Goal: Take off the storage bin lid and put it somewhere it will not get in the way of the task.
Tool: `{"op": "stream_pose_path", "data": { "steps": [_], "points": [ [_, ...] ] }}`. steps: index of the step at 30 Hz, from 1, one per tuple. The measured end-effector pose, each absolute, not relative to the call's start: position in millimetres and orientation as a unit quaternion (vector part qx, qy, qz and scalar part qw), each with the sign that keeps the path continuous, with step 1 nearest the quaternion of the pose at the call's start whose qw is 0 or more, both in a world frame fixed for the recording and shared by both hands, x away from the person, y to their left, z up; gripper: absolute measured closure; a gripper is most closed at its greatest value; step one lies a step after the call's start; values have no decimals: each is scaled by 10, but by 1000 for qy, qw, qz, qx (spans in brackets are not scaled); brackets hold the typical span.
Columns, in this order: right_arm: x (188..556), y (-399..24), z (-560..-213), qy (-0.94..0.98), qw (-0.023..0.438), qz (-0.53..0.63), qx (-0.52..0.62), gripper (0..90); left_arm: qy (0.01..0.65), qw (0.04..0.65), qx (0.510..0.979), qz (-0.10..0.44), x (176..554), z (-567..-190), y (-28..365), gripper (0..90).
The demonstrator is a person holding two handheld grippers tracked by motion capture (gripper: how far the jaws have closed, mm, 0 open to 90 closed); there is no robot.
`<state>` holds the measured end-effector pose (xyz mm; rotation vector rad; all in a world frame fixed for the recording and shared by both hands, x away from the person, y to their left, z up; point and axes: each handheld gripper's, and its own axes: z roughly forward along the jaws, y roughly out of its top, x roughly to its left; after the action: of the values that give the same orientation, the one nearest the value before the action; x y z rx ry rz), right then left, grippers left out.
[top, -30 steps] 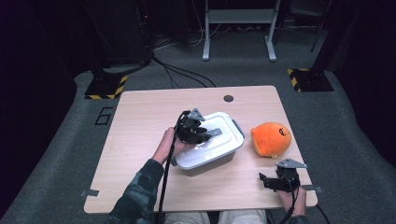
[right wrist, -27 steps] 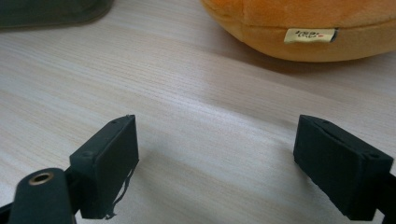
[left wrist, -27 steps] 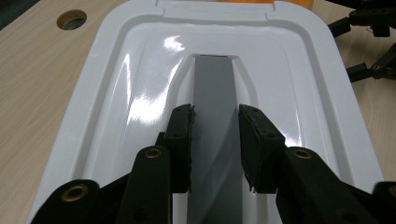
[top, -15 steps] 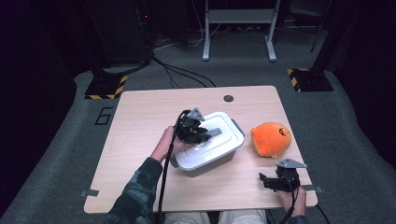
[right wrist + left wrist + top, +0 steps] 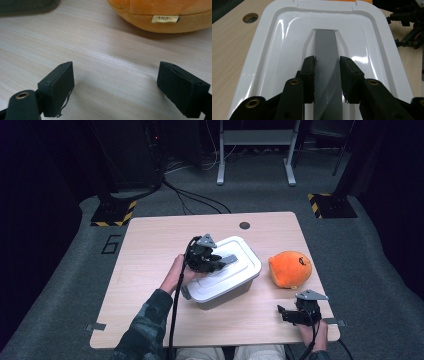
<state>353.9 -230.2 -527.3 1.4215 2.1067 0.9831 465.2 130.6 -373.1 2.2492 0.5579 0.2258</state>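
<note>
Jaws of my left gripper (image 5: 327,75) clamped on grey handle (image 5: 327,62) atop white lidded box (image 5: 227,272), mid-worktop (image 5: 150,250) | right gripper (image 5: 120,87) jaws wide apart, low over worktop near orange plush (image 5: 290,269)

Grey carpet floor (image 5: 60,270), dim room, metal stand legs (image 5: 255,150) behind.

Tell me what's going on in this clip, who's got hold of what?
A person works at a wooden table with a gripper in each hand. The left gripper has its jaws around the grey handle on the lid of a white plastic box, apparently gripping it. The right gripper is open and holds nothing, near an orange plush toy.
</note>
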Motion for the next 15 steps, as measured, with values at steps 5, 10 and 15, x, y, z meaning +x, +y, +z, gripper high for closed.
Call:
{"op": "stream_pose_path", "data": {
  "steps": [5, 10, 15],
  "points": [
    [3537, -2297, -5272, 755, 206, 353, 513, 134, 226, 405, 881, 95, 4634, -3666, 1335, 664],
    [3538, -2297, -5274, 755, 208, 353, 512, 134, 230, 408, 878, 97, 4638, -3629, 1380, 663],
    [3537, -2293, -5273, 755, 208, 352, 512, 133, 238, 408, 875, 101, 4635, -3618, 1415, 663]
  ]
}}
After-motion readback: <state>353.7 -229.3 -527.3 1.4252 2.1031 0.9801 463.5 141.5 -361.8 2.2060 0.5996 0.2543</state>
